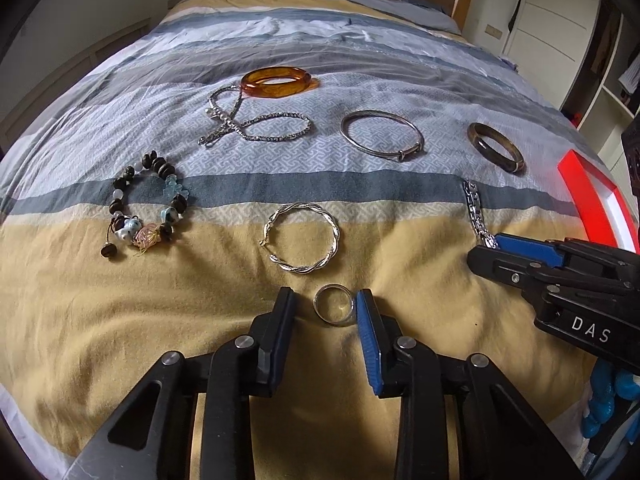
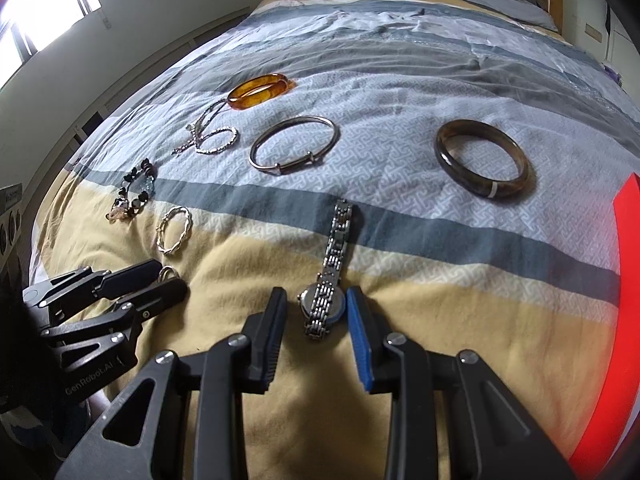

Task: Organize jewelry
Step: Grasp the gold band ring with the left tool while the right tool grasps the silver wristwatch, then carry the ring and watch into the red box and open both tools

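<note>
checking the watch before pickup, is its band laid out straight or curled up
Laid out straight: the watch lies flat on the bedspread, band extending away in a line.

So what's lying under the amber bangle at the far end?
One loop of the silver chain necklace runs up to the amber bangle and appears to tuck under its edge; otherwise bedspread. How far it continues underneath is hidden.

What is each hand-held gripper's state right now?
Left hand-held gripper: open, straddling the small silver ring, not clamped.
Right hand-held gripper: open, straddling the silver metal-band wristwatch, not clamped.
</note>
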`<action>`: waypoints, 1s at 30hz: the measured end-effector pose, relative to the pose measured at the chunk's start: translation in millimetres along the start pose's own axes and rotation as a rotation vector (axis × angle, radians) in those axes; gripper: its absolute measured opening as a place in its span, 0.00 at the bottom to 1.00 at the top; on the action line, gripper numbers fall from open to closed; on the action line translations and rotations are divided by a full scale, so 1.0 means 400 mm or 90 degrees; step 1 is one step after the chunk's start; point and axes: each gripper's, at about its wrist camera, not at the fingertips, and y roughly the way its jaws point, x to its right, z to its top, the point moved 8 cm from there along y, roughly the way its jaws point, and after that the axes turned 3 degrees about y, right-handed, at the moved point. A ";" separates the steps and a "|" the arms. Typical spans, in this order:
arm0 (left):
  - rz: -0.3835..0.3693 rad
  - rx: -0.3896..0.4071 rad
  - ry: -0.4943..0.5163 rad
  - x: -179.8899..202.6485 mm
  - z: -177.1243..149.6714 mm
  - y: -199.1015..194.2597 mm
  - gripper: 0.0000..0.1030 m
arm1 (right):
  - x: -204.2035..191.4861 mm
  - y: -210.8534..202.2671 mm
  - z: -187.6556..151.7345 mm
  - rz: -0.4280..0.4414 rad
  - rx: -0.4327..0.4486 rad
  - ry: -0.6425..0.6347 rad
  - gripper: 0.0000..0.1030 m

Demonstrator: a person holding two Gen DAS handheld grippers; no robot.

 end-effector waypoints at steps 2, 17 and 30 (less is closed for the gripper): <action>0.001 0.000 0.006 0.004 -0.001 0.000 0.25 | 0.001 -0.003 -0.001 -0.001 0.004 -0.001 0.28; -0.038 0.010 -0.030 0.009 -0.017 -0.057 0.19 | -0.016 -0.078 -0.033 0.012 0.025 0.004 0.22; -0.047 0.045 -0.012 0.048 -0.042 -0.195 0.19 | -0.061 -0.232 -0.085 0.014 0.067 0.007 0.22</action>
